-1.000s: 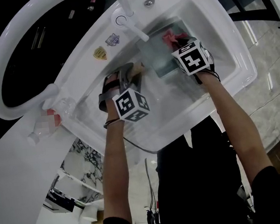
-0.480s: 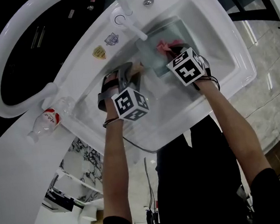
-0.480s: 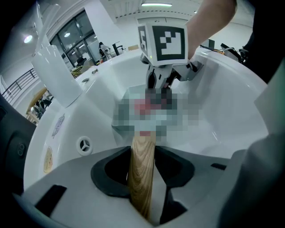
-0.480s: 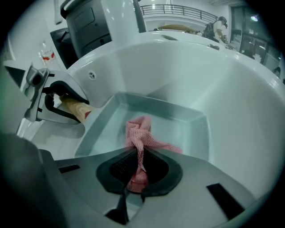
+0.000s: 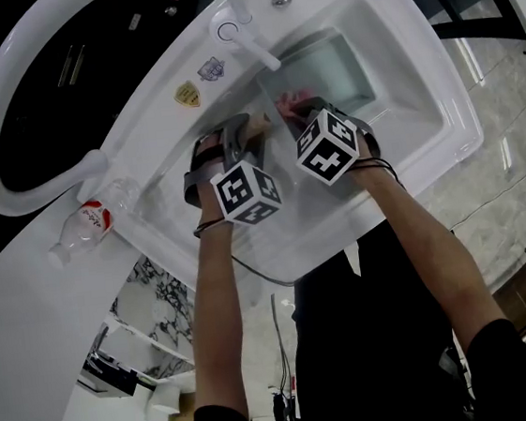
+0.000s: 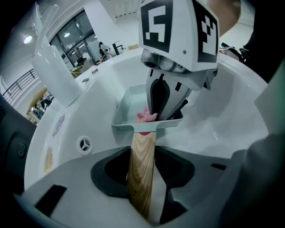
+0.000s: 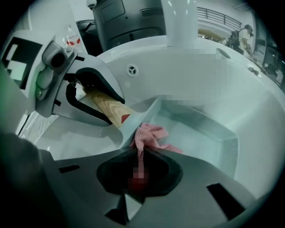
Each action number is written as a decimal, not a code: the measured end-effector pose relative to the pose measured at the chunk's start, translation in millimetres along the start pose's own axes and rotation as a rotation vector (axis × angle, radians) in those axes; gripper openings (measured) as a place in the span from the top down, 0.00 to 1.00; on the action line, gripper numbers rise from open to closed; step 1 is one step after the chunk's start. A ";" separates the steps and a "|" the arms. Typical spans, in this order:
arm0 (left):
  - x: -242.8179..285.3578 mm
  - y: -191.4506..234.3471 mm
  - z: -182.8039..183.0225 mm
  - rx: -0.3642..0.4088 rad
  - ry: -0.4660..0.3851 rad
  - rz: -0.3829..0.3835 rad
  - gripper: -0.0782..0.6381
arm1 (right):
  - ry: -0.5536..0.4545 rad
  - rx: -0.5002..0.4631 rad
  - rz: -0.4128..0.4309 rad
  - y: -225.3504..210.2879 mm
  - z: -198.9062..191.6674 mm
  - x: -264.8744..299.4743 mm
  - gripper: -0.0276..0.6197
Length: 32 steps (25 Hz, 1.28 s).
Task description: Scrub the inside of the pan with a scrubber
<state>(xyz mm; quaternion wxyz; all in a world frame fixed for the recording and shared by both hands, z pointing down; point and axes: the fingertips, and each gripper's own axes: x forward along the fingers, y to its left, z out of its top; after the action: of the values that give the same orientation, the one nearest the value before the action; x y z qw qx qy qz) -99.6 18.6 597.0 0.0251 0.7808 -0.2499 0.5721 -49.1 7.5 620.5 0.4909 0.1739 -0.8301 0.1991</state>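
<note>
The left gripper (image 6: 142, 178) clamps the handle (image 6: 141, 156); the right gripper (image 7: 140, 171) pinches the scrubber (image 7: 150, 135) inside the pan (image 7: 209, 133). Scrubbing is in hand; the next stroke likely needs firm pressure.

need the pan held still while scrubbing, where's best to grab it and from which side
Grip the wooden handle: a straight bar sticking out from one wall of the pan, easy for two jaws to clamp. Come from its free end, along its length, as the left gripper does. That leaves the inside free for the pink scrubber in the right gripper.
</note>
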 end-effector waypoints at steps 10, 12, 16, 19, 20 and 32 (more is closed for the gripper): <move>0.3 0.4 0.3 -0.003 0.000 -0.005 0.65 | 0.167 0.014 -0.066 -42.5 -39.6 -12.6 0.87; 0.0 -0.2 0.2 -0.003 0.000 -0.006 0.65 | 0.210 0.020 -0.131 -64.4 -54.8 -19.4 0.87; 0.3 0.3 0.5 -0.005 -0.001 -0.008 0.65 | 0.280 0.016 -0.192 -97.9 -75.3 -29.5 0.87; 0.3 -0.1 0.3 -0.009 0.002 -0.007 0.65 | 0.316 -0.055 -0.202 -104.1 -79.2 -31.7 0.87; 0.4 -0.1 0.3 -0.010 0.003 -0.006 0.65 | 0.325 -0.075 -0.210 -104.1 -79.5 -31.7 0.87; 2.2 -5.3 -4.3 0.021 0.050 -0.020 0.64 | 0.300 0.113 0.132 -15.3 -50.4 -15.0 0.88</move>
<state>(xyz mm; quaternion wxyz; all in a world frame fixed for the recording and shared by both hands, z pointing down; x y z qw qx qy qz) -100.7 23.9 601.7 0.0286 0.7690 -0.2353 0.5936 2.7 21.0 631.8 0.5848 0.1148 -0.7445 0.3009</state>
